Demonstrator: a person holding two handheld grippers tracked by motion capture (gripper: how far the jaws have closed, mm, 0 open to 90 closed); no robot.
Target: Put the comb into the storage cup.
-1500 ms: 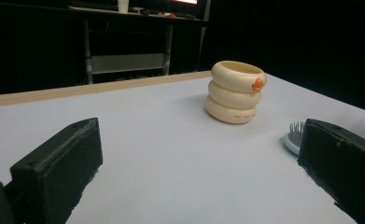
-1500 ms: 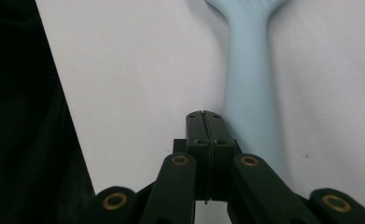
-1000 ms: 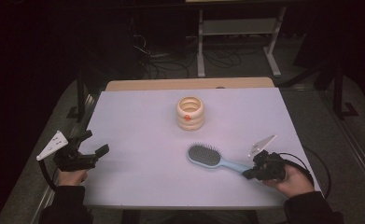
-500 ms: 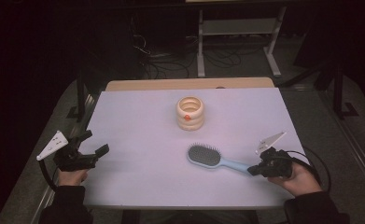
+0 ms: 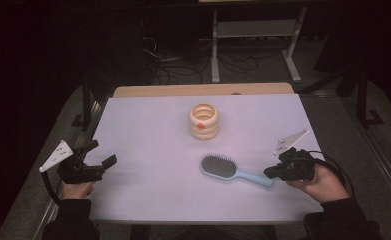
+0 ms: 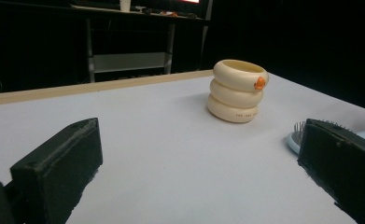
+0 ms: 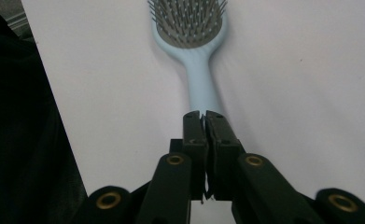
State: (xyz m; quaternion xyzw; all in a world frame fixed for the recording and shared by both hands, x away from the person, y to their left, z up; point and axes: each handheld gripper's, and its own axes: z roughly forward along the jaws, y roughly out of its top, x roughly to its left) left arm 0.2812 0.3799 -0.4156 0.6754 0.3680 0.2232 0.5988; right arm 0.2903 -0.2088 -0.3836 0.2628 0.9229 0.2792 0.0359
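While the high view looks down on the pale lilac table (image 5: 148, 135), the light-blue plastic hairbrush with grey bristles (image 5: 233, 171) lies flat at lower centre-right, handle toward the right gripper (image 5: 269, 173), whose closed jaws sit right at the handle's end, apparently lined up to take it. At lower left, the left gripper (image 5: 103, 156) waits wide open and empty. From the left gripper view, its spread jaws frame a cream stack of three rings with an orange dot (image 6: 236, 90), upper centre. From the right gripper view, the jaws meet with nothing between, tips over the handle end of the hairbrush (image 7: 196, 56).
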